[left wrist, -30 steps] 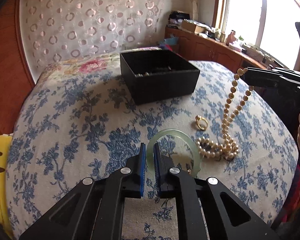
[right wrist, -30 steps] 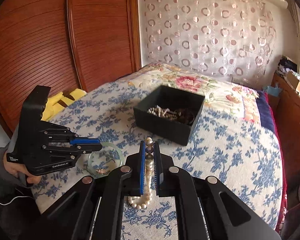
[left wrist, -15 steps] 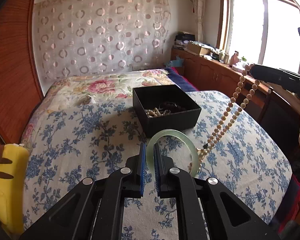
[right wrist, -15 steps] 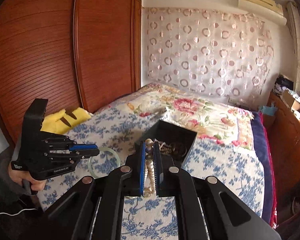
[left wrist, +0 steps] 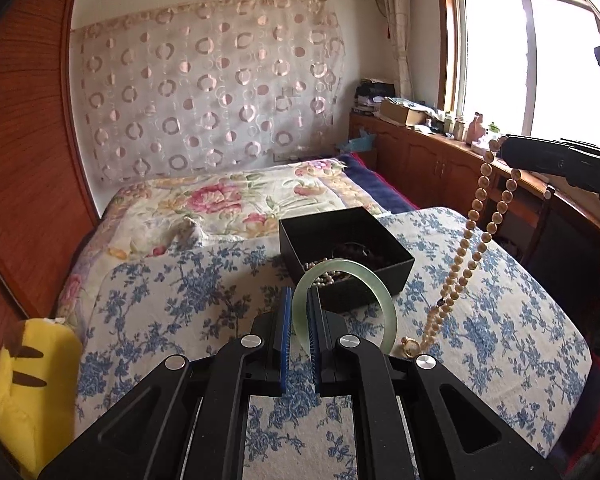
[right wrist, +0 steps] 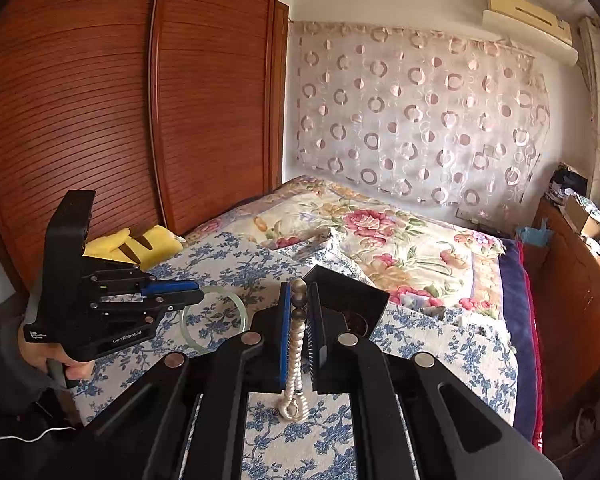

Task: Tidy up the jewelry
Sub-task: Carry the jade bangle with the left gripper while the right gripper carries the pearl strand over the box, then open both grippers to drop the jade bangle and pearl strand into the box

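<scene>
The left hand-held gripper [left wrist: 299,312] is clamping the green bangle [left wrist: 382,300] by its near rim, holding it up above the bed [left wrist: 500,320], with the ring standing in front of the black box [left wrist: 400,266]; the right hand-held gripper [right wrist: 300,312] is pinching the pearl necklace [left wrist: 476,220] near its top, and the strand is dangling in a long loop to the right of the box, its lower end seeming to reach down close to the blue-flowered bedspread [left wrist: 180,288] beside a small gold ring [left wrist: 409,347], though whether it is touching the cloth I cannot tell.

The bangle is looking stiff, smooth and probably brittle like stone or glass; it is likely slipping easily between flat pads, so gripping across the rim, square and firm, is seeming wisest, and lowering it gently into the box rather than dropping it. The necklace is limp and swinging freely; its weight is hanging below the grip, so it is probably best fed into the box bottom end first, letting the beads pile up; a snag on the box edge could strain the string. The box is already holding other beads.
</scene>
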Action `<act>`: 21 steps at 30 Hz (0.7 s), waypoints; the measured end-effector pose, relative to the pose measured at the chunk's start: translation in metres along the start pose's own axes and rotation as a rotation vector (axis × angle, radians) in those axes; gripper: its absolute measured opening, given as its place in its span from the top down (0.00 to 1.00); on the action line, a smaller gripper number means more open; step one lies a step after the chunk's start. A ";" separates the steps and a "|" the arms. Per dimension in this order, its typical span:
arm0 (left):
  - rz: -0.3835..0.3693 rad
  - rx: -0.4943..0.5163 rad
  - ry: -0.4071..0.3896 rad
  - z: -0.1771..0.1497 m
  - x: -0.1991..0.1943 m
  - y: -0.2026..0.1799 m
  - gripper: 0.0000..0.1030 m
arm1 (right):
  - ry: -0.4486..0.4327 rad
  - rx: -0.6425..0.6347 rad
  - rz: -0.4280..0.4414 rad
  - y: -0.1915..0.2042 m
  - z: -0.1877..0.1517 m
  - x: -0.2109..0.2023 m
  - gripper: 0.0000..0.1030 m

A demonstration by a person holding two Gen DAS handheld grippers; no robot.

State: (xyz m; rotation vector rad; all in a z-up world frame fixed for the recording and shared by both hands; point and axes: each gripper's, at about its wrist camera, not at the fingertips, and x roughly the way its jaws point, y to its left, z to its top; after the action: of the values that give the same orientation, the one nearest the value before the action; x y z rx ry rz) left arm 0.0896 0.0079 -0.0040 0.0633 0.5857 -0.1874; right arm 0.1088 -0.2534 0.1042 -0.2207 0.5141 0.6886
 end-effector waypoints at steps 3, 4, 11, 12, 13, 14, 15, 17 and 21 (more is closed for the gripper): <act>0.000 0.000 -0.009 0.005 0.001 0.001 0.93 | 0.002 -0.001 -0.002 -0.001 0.002 0.001 0.92; 0.001 -0.004 -0.012 0.007 0.002 0.001 0.93 | 0.001 0.000 -0.001 -0.001 0.002 0.001 0.92; -0.006 -0.014 -0.017 0.017 0.013 0.004 0.93 | -0.011 0.001 -0.012 -0.016 0.019 0.001 0.92; -0.007 -0.016 -0.017 0.018 0.015 0.005 0.93 | -0.015 0.003 -0.012 -0.018 0.022 0.002 0.92; -0.008 -0.016 -0.017 0.020 0.017 0.005 0.93 | -0.019 0.003 -0.014 -0.021 0.027 0.002 0.92; -0.010 -0.016 -0.017 0.022 0.019 0.005 0.93 | -0.027 0.001 -0.017 -0.024 0.032 0.001 0.92; -0.012 -0.016 -0.016 0.024 0.022 0.005 0.93 | -0.032 0.001 -0.017 -0.026 0.036 0.001 0.92; -0.012 -0.013 -0.015 0.029 0.027 0.005 0.93 | -0.044 0.003 -0.014 -0.034 0.047 0.002 0.92; -0.013 -0.014 -0.011 0.039 0.040 0.005 0.93 | -0.066 -0.010 -0.015 -0.043 0.067 0.007 0.92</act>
State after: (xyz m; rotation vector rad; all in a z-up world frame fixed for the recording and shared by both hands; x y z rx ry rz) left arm 0.1444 0.0025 0.0069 0.0444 0.5767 -0.1962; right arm 0.1670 -0.2575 0.1591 -0.2100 0.4461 0.6819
